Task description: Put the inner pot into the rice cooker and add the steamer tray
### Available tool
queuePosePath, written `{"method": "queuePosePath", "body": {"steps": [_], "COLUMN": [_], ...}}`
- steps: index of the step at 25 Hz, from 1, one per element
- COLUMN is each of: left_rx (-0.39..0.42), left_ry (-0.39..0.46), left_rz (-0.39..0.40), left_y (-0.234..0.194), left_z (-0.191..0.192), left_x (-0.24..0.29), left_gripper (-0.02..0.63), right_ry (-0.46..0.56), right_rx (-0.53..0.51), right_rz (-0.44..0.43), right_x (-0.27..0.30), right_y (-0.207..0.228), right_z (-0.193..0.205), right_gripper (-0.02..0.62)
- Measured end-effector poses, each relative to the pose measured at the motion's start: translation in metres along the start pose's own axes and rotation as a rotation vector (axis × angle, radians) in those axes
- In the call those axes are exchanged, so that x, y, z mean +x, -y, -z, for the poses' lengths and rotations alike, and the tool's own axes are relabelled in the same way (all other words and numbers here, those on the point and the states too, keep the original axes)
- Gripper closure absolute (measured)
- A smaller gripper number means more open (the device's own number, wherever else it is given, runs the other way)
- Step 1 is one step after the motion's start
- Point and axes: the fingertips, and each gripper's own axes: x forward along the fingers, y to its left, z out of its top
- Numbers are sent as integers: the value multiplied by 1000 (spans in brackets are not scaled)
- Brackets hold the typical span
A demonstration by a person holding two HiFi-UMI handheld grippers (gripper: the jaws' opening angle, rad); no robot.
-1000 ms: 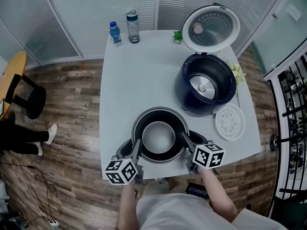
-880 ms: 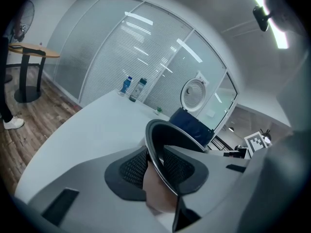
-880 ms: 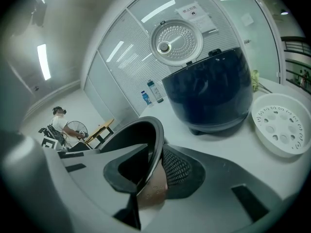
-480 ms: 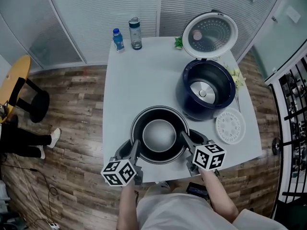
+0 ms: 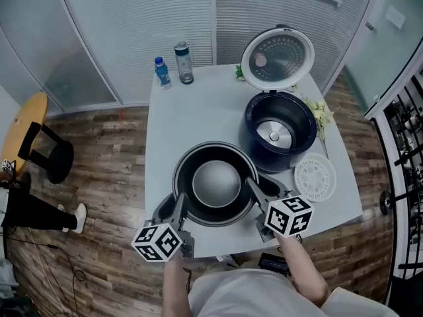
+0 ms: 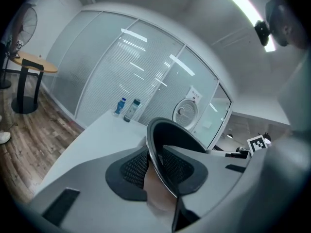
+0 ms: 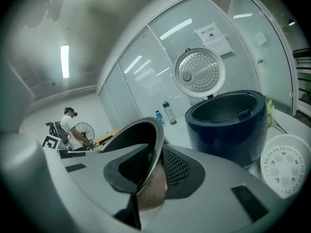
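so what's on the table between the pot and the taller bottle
Nothing: in the head view the table is bare from the pot to the taller bottle. The left gripper view shows the same.

Person: pale, whitish top [image 5: 241,294], loose and creased across the front; where the sleeves end is not clear. Left gripper [image 5: 177,210]: matte grey moulded shell, broad and smooth, tapering toward the jaws. Left cube [image 5: 157,242] at its rear, white faces with black square markers. Right gripper [image 5: 255,193]: same grey build. Right cube [image 5: 288,216] shows different marker patterns. Pads [image 6: 132,169] black with rounded outline, fine mesh texture on the inner faces. Slot [image 6: 60,205], dark and rectangular, is sunk in the shell's upper surface; both gripper views show such slots.
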Motion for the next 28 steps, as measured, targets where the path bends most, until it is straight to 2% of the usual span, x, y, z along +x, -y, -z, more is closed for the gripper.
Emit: {"method": "queuePosePath", "body": {"steps": [7, 13, 20, 28], "left_rx": [68, 96, 123, 156], "left_ry": [128, 180, 189, 185], "left_rz": [16, 41, 84, 162], "left_y": [31, 51, 73, 103], "left_z": [-42, -65, -80, -94], "left_x": [-20, -28, -22, 2], "left_gripper": [515, 515, 517, 518], "right_ry": [96, 162, 213, 270], "right_rx": [-48, -76, -79, -66], "right_rz": [-37, -53, -42, 11], "right_x": [-23, -40, -57, -77], "right_y": [-18, -28, -23, -2], "right_z": [-38, -66, -84, -104], "right_gripper": [497, 497, 497, 497]}}
